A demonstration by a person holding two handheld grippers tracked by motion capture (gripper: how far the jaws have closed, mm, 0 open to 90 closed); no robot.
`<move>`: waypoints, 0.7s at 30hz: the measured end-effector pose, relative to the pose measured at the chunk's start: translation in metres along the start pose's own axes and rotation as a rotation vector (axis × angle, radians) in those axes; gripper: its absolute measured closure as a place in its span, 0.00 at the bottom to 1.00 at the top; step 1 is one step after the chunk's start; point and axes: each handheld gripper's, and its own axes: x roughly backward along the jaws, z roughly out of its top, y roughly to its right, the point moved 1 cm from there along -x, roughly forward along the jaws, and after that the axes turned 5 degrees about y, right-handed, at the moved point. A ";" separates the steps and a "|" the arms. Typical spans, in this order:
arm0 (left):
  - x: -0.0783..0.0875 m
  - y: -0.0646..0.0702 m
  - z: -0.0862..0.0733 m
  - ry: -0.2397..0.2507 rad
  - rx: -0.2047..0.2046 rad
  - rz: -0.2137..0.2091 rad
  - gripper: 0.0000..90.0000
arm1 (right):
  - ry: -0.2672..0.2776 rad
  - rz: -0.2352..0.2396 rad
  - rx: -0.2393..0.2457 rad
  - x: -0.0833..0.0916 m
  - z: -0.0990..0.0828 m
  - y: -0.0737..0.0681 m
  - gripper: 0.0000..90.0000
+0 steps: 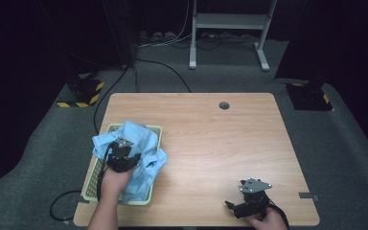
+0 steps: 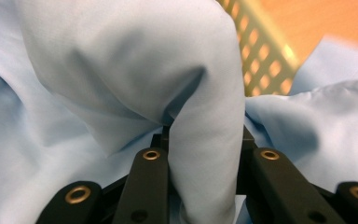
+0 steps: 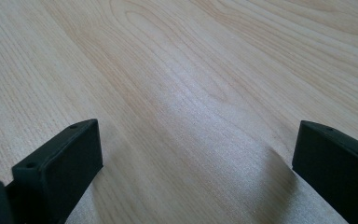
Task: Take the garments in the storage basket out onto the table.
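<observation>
The light wooden worktop (image 1: 206, 129) carries a pale yellow lattice basket (image 1: 154, 132) right under the left jaws, bare wood beneath the right jaws.

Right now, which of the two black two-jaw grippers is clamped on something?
The left gripper, pinching the light blue cloth over the yellow basket; the right gripper is open above bare table.

1. Type: lab / recording studio, not a home.
2. Walls: black curtain backdrop (image 1: 52, 28) all round, dim.
3. Floor: grey carpet (image 1: 345, 143); loose cables (image 1: 163, 64); yellow-black hazard-striped base plates (image 1: 82, 92) at both sides.
4. Furniture: lone wooden table (image 1: 211, 139) w/ cable grommet hole (image 1: 224, 105); grey metal stand frame (image 1: 230, 28) behind.
</observation>
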 end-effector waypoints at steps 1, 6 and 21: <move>0.004 0.000 0.001 0.020 0.001 0.000 0.84 | 0.000 0.000 0.000 0.000 0.000 0.000 0.01; 0.028 0.004 0.005 0.132 -0.007 0.007 0.84 | -0.004 0.000 0.003 0.000 0.000 0.000 0.01; 0.070 0.011 0.015 0.327 -0.017 0.038 0.83 | -0.002 -0.002 0.003 0.000 0.000 0.000 0.01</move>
